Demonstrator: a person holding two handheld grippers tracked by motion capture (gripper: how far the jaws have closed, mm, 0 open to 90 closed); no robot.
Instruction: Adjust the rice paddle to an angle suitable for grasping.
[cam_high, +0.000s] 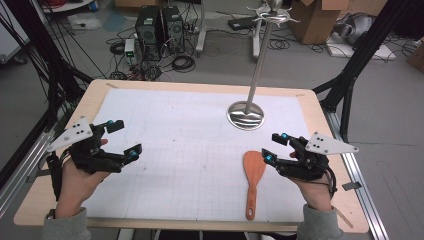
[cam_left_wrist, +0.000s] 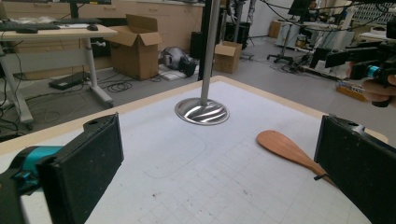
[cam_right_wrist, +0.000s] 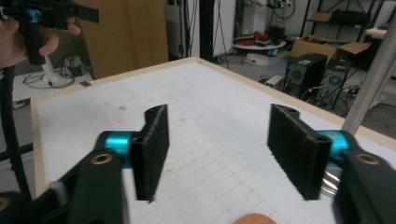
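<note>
Overhead, the left gripper (cam_high: 123, 137) is held above the left part of the white gridded mat (cam_high: 190, 150), its jaws spread wide with nothing between them. The right gripper (cam_high: 275, 148) hangs over the right part of the mat, jaws likewise wide apart and empty.

Just beside the right gripper's nearer jaw lies a wooden spatula (cam_high: 253, 180), flat on the mat, its broad blade toward the jaws and its handle running back toward the person's edge of the table (cam_high: 50, 195). I cannot tell whether the jaw tip touches the blade or only hovers by it. In the left gripper view the spatula (cam_left_wrist: 287, 148) lies ahead of and beside the right-hand jaw, its handle passing behind that jaw. In the right gripper view a sliver of its blade (cam_right_wrist: 254, 218) shows low down between the two jaws.

Beyond the right gripper's jaws stands a metal stand (cam_high: 250, 95): a round, shiny dished base with an upright pole and hooks at the top. The base holds nothing. In the left gripper view the stand (cam_left_wrist: 201, 111) sits ahead, between the jaws and well beyond them.
</note>
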